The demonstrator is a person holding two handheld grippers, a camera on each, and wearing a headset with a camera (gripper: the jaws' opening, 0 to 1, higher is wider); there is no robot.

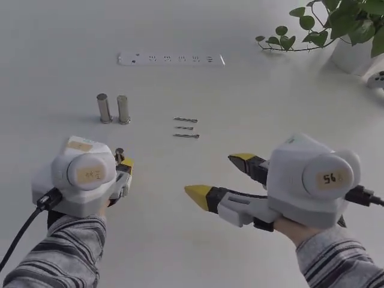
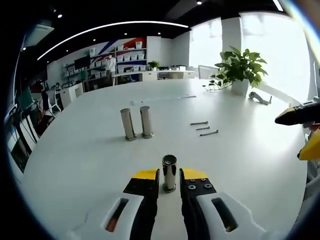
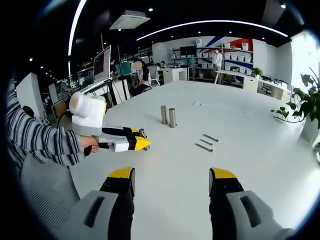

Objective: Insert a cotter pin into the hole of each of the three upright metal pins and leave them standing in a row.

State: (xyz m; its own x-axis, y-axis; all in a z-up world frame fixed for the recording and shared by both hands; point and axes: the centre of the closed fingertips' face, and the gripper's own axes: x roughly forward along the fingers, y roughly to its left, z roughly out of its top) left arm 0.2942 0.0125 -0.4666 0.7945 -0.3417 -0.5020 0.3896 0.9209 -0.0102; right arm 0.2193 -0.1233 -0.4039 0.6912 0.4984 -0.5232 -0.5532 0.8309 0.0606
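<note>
A white table [image 1: 252, 78] spans the head view, with a potted plant [image 1: 336, 24] at its far edge at 1 o'clock. The right gripper [image 1: 219, 177] sits at 5 o'clock, held above the table, its yellow-tipped jaws spread wide with nothing between them; its own view shows the same wide gap [image 3: 172, 175]. The left gripper [image 1: 123, 165] is at 8 o'clock, low on the table. In the left gripper view its jaws [image 2: 169, 175] are closed against the sides of one metal pin [image 2: 169, 172], which stands upright with its base on the surface.

A white power strip [image 1: 171, 59] lies flat at 12 o'clock. The two other metal pins [image 1: 105, 108] [image 1: 123, 109] stand upright just beside each other at 10 o'clock, well apart from the gripped one. At 3 o'clock from that pair, three cotter pins [image 1: 186, 120] [image 1: 185, 128] [image 1: 186, 136] lie flat in a short column, close together and near the middle of the view.
</note>
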